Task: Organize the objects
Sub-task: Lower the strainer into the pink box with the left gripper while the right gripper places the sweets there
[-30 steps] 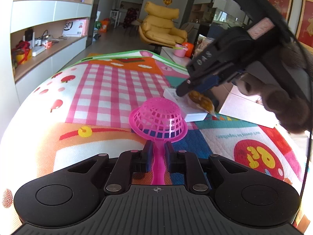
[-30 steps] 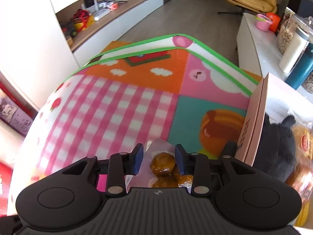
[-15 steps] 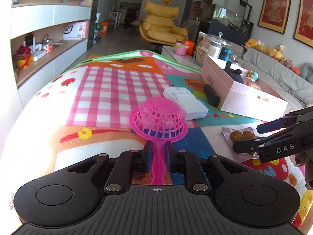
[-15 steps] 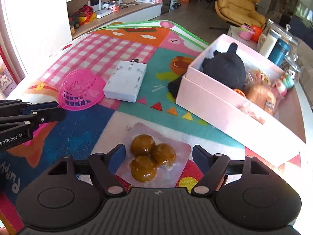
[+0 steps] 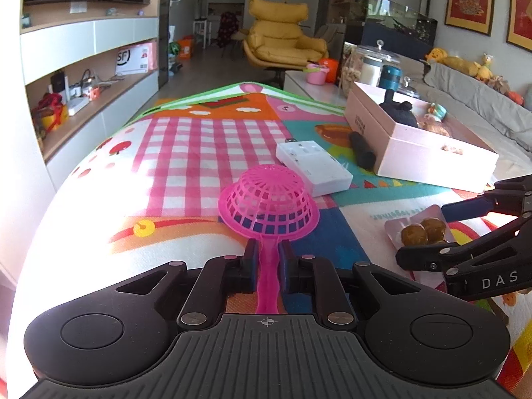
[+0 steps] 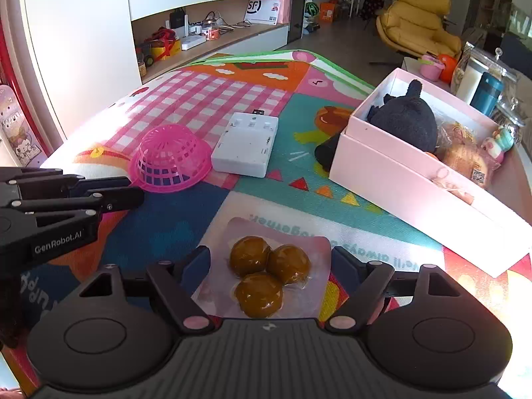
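Right wrist view: right gripper (image 6: 271,261) fingers closing, astride the soft, crinkly snack packet (image 6: 266,274) lying near the pink box (image 6: 399,179); best pinched by its flat edges. Left gripper (image 5: 267,252) clamps the light strainer (image 5: 267,199) handle.

On the play mat (image 6: 186,99), with the charger box (image 6: 246,144) as landmark: strainer (image 6: 171,163) just left of it, open gift box (image 6: 415,179) well to its right holding a plush toy (image 6: 404,123), packet of sweets (image 6: 266,272) lying nearer than it.
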{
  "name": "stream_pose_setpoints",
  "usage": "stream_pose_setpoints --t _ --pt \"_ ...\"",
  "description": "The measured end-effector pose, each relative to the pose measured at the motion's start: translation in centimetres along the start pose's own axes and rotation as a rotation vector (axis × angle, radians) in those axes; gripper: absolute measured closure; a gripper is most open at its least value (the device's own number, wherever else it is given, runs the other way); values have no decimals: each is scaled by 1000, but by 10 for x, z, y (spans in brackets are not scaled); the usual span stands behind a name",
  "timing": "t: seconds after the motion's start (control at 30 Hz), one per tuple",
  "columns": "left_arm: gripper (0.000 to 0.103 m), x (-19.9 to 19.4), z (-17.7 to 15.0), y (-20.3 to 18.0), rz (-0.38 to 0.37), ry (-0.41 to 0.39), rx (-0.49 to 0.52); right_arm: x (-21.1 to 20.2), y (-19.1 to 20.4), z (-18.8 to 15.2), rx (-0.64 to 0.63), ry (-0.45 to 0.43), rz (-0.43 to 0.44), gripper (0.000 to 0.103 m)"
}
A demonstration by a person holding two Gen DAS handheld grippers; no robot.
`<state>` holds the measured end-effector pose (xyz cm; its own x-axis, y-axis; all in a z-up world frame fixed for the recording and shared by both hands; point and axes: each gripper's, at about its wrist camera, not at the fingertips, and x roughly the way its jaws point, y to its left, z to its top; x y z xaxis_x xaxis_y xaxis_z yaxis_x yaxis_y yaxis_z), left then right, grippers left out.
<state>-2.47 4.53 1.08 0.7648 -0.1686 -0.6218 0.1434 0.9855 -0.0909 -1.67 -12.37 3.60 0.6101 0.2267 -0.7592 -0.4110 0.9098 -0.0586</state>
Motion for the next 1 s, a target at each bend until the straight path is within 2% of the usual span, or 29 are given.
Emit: stream_pose_setpoints --t 0.23,0.4,0.6,0.73,0.87,1.0 --pt "88 -16 -7 -23 -62 51 51 -39 -14 -16 -4 -58 -25 24" --pt "88 -34 11 -43 -60 33 106 -70 -25 -28 1 -137 -27 23" --pt "88 -44 74 -76 -67 -56 176 -86 -30 -48 6 -191 36 23" --pt "88 -37 122 -109 -93 -125 211 -84 -36 -53 23 -217 44 23" --pt "88 -8 164 -140 -160 -152 149 -77 -45 -54 50 -220 53 23" --pt "87 39 187 -162 -236 -137 58 -74 -51 -56 71 -233 61 23"
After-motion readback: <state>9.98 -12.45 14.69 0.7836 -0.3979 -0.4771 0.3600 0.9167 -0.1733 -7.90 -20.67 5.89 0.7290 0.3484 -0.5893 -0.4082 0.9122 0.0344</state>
